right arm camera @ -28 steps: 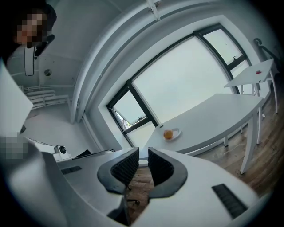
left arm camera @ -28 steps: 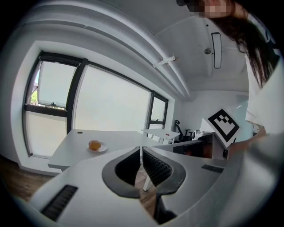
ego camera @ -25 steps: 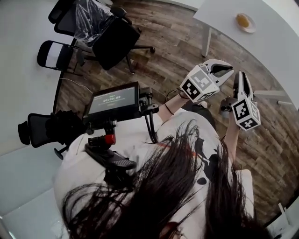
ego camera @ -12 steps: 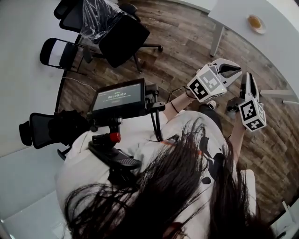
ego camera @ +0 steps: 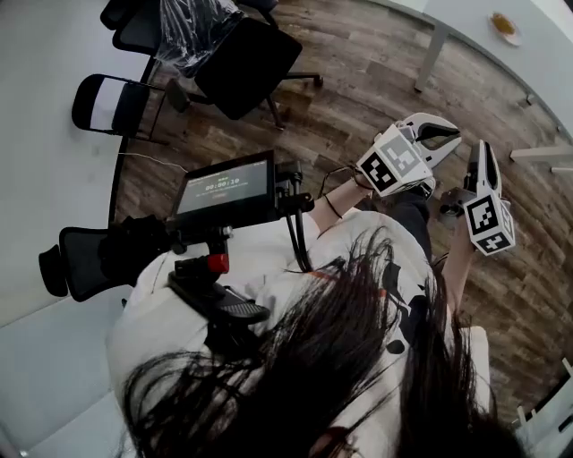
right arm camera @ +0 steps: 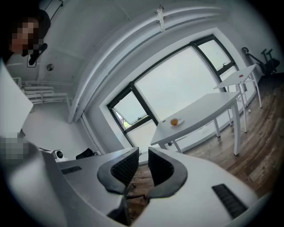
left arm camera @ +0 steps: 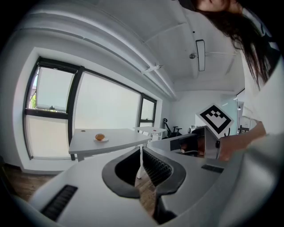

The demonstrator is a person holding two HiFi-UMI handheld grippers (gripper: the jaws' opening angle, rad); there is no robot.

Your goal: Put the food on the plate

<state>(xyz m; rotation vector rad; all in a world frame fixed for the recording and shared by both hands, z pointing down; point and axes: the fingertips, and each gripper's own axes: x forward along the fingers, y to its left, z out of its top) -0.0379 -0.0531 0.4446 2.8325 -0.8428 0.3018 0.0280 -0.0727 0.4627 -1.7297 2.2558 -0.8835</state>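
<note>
An orange piece of food sits on a small white plate [ego camera: 504, 27] on a white table [ego camera: 537, 63] far off at the top right of the head view. The same plate appears small in the left gripper view [left arm camera: 100, 138] and the right gripper view [right arm camera: 175, 121]. Both grippers are held in the air in front of the person's chest, well away from the table. My left gripper [ego camera: 445, 136] is shut with nothing between its jaws. My right gripper [ego camera: 479, 150] is also shut and empty. Its marker cube [left arm camera: 214, 119] shows in the left gripper view.
Black office chairs [ego camera: 242, 63] [ego camera: 107, 103] [ego camera: 85, 259] stand on the wood floor [ego camera: 358, 80] to the left. A monitor rig [ego camera: 224, 190] hangs at the person's chest. A second white table [right arm camera: 235, 77] stands beyond the first, by large windows [right arm camera: 182, 84].
In the head view the table and plate have slid toward the top right corner and look smaller. Both grippers stay shut in front of the chest, shifted slightly right.
</note>
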